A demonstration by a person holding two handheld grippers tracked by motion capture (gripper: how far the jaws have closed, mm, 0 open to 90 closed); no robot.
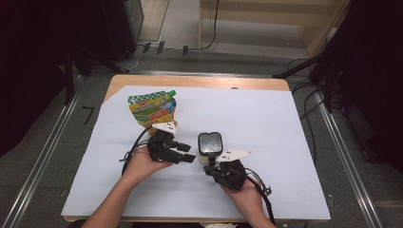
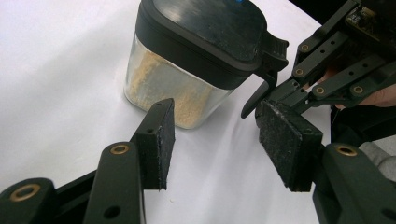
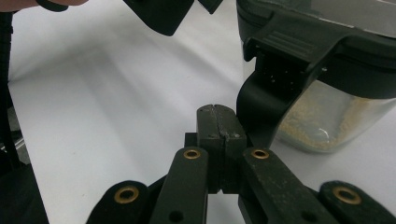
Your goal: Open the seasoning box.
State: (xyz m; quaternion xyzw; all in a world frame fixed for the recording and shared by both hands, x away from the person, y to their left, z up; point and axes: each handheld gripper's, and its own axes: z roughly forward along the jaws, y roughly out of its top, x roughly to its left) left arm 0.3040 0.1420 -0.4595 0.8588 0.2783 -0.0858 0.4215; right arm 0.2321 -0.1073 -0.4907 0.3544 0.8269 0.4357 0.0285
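Two grippers: both hover low over the white sheet covering the wooden table, one in each of the person's hands.
Container: a clear, square-sided jar with a black hinged lid and a black latch tab stands upright near the middle of the sheet, a layer of pale yellow grains in its bottom.
Right gripper: jaws clenched pad against pad with nothing between them, tips just beside the lower end of the latch tab; whether they touch it I cannot tell.
Left gripper: jaws released and standing apart, empty, aimed at the jar's near side but still short of it.
Pouch: a green, yellow and orange spouted refill pouch stands at the far left of the sheet, well apart from the jar.
Step in hand: by my judgement, prising the lid's latch open with the closed right tips while the left prepares to steady the jar.
Risk, tipping: the jar is light and unheld, so an upward push on the tab could tilt it or slide it across the smooth sheet.
Risk, slipping: the closed tips could skid off the curved tab and miss the catch.
Risk, spilling: if the lid springs open as the jar tilts, grains could scatter.
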